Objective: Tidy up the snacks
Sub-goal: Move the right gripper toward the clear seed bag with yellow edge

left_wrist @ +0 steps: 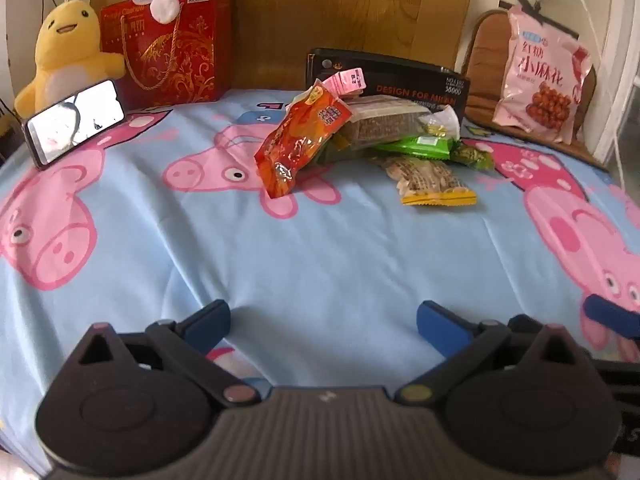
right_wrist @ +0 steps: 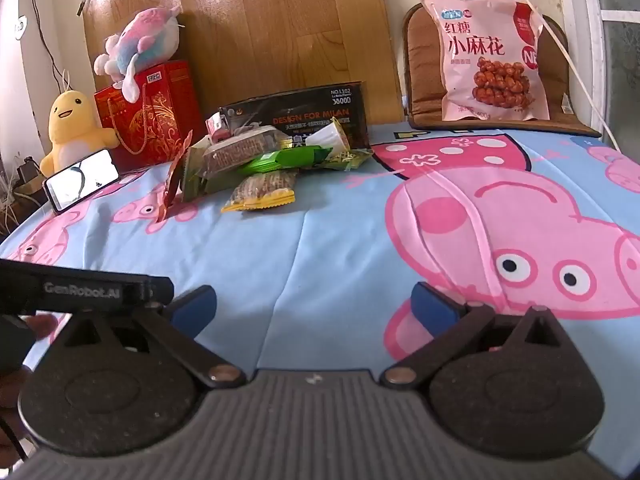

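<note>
A pile of snack packets lies mid-bed in front of a black box [left_wrist: 416,80]: an orange-red packet [left_wrist: 300,140], a brown wafer pack [left_wrist: 380,126], green packets [left_wrist: 420,146] and a yellow-edged nut packet [left_wrist: 430,182]. The pile also shows in the right wrist view, with the nut packet [right_wrist: 260,194] nearest. A big pink snack bag [right_wrist: 490,64] leans on a brown cushion [right_wrist: 424,92] at the back right. My left gripper [left_wrist: 324,326] is open and empty, well short of the pile. My right gripper [right_wrist: 314,308] is open and empty too.
The bed has a blue pig-print sheet [left_wrist: 320,260]. A phone [left_wrist: 76,120], a yellow plush duck [left_wrist: 68,52] and a red gift bag [left_wrist: 172,48] with a pastel plush on top stand at the back left. A wooden headboard [right_wrist: 280,28] is behind.
</note>
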`<act>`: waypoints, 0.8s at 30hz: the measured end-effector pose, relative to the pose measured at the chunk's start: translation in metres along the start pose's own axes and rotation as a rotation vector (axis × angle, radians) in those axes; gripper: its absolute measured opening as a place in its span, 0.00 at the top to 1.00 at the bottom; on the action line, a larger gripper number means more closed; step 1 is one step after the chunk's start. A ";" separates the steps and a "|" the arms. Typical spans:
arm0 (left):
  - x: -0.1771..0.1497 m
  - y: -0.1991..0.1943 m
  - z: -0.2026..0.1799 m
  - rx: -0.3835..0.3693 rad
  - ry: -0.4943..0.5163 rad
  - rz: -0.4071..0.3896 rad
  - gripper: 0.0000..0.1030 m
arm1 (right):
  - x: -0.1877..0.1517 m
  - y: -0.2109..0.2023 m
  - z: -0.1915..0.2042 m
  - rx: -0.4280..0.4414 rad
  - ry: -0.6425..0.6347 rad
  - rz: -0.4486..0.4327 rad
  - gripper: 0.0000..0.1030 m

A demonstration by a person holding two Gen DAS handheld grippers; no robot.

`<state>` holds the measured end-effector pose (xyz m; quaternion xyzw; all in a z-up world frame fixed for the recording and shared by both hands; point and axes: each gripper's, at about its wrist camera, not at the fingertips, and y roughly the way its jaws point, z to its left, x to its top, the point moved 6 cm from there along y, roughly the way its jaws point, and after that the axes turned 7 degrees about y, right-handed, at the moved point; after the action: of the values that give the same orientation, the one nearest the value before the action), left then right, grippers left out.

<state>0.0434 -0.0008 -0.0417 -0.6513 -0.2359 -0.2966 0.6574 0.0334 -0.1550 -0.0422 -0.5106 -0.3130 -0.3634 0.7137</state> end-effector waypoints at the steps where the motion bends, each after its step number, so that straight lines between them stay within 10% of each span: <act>1: 0.001 0.000 -0.001 -0.011 -0.008 0.000 0.00 | 0.000 0.000 0.000 -0.001 -0.003 0.000 0.00; 10: -0.002 -0.015 0.024 -0.120 -0.097 -0.062 0.02 | 0.001 0.007 0.006 0.001 -0.041 0.013 0.00; 24: 0.023 0.015 0.085 0.106 -0.162 -0.119 0.15 | 0.049 0.055 0.041 0.138 -0.179 0.077 0.23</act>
<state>0.0769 0.0814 -0.0328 -0.6222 -0.3420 -0.2686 0.6509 0.1031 -0.1141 -0.0184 -0.5024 -0.3798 -0.2664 0.7297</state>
